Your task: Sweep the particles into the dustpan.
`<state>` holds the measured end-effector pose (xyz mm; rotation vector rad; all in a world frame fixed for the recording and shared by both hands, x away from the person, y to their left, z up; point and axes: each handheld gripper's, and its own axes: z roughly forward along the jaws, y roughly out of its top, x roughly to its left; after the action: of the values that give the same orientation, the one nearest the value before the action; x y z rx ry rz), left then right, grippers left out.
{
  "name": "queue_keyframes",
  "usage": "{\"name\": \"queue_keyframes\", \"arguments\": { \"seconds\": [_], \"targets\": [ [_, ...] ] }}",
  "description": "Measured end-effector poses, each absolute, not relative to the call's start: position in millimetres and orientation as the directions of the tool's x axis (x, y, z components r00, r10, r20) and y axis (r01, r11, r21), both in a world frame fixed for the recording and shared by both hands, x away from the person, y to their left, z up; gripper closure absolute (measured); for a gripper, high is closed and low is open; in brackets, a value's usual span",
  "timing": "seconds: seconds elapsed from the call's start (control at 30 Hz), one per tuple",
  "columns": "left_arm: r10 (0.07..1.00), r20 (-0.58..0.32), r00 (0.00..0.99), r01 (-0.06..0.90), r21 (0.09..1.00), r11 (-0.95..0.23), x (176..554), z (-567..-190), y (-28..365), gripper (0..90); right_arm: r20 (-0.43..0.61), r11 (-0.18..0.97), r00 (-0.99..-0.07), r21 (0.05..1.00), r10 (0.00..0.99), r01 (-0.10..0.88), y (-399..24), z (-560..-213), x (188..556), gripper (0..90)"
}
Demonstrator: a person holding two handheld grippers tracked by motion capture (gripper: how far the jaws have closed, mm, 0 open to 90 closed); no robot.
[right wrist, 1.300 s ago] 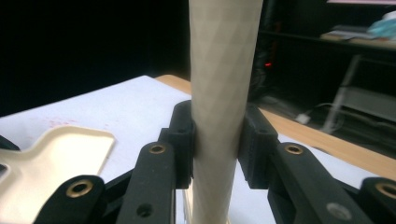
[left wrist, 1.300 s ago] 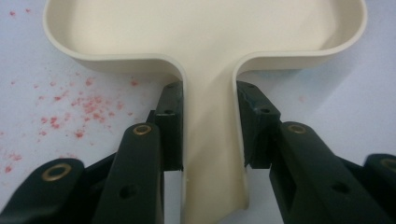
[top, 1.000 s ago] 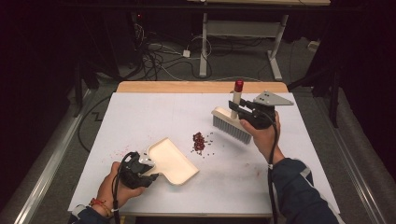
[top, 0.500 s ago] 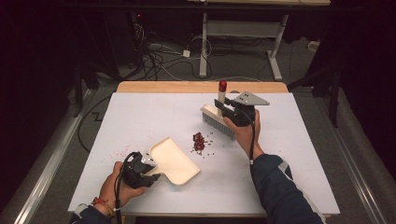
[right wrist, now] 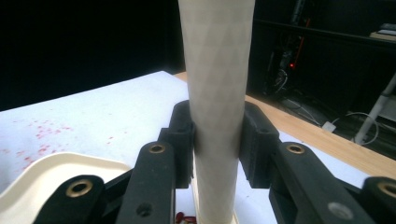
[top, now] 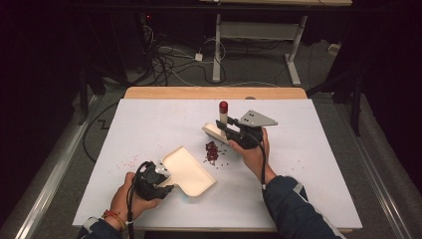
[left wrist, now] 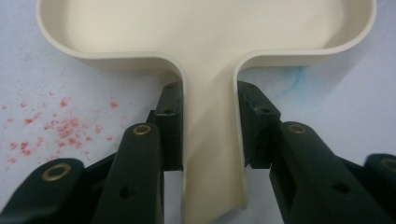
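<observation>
A cream dustpan (top: pixel 189 172) lies flat on the white table (top: pixel 149 124), its mouth turned toward a small pile of dark red bits (top: pixel 213 152). My left gripper (top: pixel 161 179) is shut on the dustpan's handle (left wrist: pixel 212 154), one pad on each side. My right gripper (top: pixel 226 128) is shut on the white handle (right wrist: pixel 217 70) of a brush (top: pixel 214 130) with a red tip, held upright. The brush head sits just behind the pile, low over the table. In the right gripper view the dustpan's rim (right wrist: pixel 56 172) and some red bits (right wrist: pixel 184 217) lie below the jaws.
Faint red specks (top: pixel 127 162) stain the table left of the dustpan, also seen as red marks (left wrist: pixel 51 130) beside my left jaws. A wooden strip (top: pixel 214 93) runs along the far edge. Cables (top: pixel 169 59) and a desk frame (top: pixel 293 55) stand on the floor beyond.
My right hand has carried the brush left and down, from the right part of the table to just behind the red pile. The left hand and dustpan have kept still.
</observation>
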<state>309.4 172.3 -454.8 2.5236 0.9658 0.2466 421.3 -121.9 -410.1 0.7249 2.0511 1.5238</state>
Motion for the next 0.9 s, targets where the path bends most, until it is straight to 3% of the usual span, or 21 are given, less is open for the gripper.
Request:
{"name": "queue_keyframes", "arguments": {
  "seconds": [0.9],
  "targets": [
    [0.696,0.000,0.718,0.636,0.409,-0.655,323,-461,145,63.9,-0.065,0.244,-0.762,0.962,0.644,0.125,-92,-409,373,69.6]
  ]
}}
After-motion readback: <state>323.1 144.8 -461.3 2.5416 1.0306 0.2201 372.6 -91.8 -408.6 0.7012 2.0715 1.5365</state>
